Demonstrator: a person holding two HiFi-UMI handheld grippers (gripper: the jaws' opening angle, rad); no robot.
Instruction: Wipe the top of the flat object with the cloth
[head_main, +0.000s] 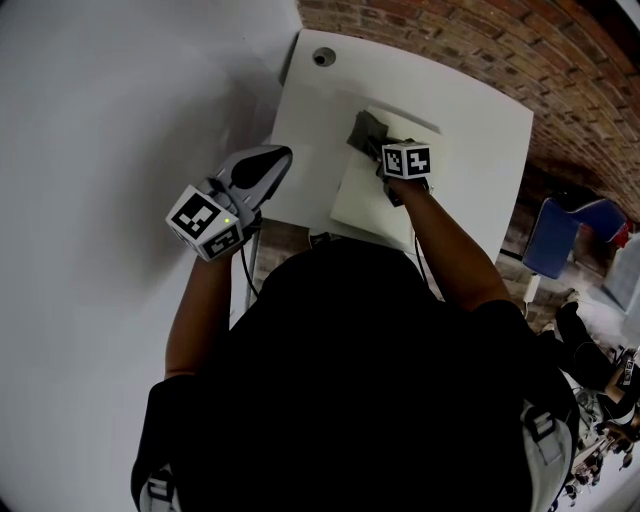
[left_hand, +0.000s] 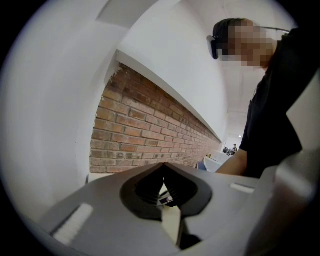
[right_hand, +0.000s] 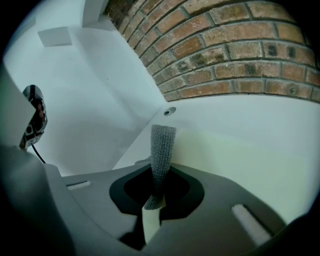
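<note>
Right gripper (right_hand: 159, 202): jaws clamped on a grey knitted cloth (right_hand: 163, 145); the cloth stands out ahead of the jaws and rests on the pale cream flat rectangular panel (head_main: 372, 205) lying on the white tabletop (head_main: 470, 120); wiping judged under way, though nothing shows how much of the panel is done; left gripper (left_hand: 163, 192): jaws together, empty, well apart from the cloth.

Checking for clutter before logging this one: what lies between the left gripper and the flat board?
Only bare white tabletop, as the head view shows. The left gripper hangs shut, left of the flat board.
</note>
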